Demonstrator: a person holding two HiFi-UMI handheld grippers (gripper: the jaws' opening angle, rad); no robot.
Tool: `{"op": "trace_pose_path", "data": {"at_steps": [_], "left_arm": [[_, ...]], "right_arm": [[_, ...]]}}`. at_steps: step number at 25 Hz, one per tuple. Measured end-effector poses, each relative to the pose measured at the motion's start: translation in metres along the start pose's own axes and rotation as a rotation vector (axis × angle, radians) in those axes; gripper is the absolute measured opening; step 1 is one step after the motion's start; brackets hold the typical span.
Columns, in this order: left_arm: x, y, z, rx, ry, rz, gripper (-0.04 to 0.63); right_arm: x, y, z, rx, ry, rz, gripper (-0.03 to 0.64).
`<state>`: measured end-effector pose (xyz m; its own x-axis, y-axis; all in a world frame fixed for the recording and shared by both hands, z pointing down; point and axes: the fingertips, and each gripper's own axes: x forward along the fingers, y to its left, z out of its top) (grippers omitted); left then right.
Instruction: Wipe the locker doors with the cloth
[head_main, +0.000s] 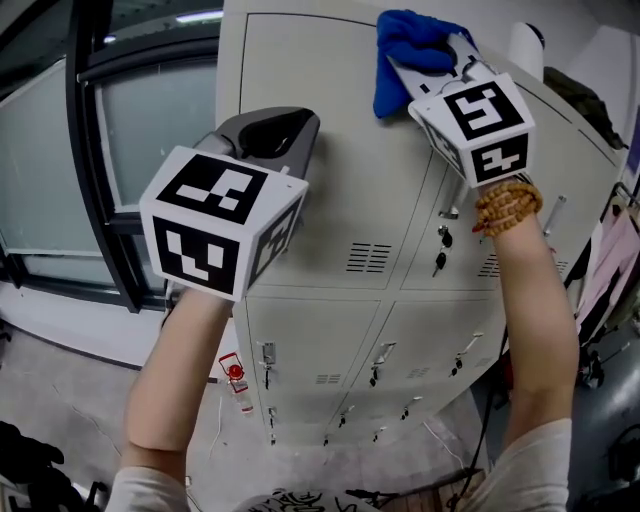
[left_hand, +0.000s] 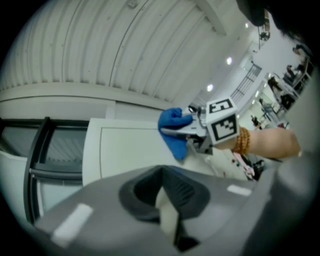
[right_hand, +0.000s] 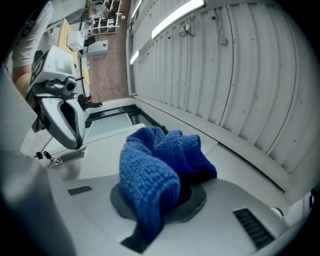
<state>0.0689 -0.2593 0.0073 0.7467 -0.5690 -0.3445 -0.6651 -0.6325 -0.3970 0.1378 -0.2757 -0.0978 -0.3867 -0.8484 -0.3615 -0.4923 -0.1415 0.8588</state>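
Two claws are raised at the pale grey metal locker doors (head_main: 330, 180). The right claw (head_main: 445, 62) is clamped on a bunched blue knitted cloth (head_main: 400, 55), held against the top door's upper right corner. The left claw (head_main: 290, 125), tips together and empty, hangs lower left.
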Motion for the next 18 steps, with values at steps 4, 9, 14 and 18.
{"op": "trace_pose_path", "data": {"at_steps": [4,9,14,18], "left_arm": [[-0.008,0.005,0.0,0.001,-0.002,0.008,0.003],[-0.026,0.01,-0.013,-0.021,0.008,0.024,0.003],[-0.042,0.009,-0.043,-0.066,0.045,0.034,0.003],[-0.048,0.004,-0.06,-0.089,0.074,0.033,0.003]], "right_arm": [[0.005,-0.01,0.008,0.031,-0.009,-0.032,0.034],[-0.001,0.03,0.005,0.041,-0.019,-0.016,0.034],[-0.012,0.112,-0.006,0.028,-0.011,0.067,0.034],[-0.02,0.143,-0.016,0.075,0.004,0.083,0.034]]}}
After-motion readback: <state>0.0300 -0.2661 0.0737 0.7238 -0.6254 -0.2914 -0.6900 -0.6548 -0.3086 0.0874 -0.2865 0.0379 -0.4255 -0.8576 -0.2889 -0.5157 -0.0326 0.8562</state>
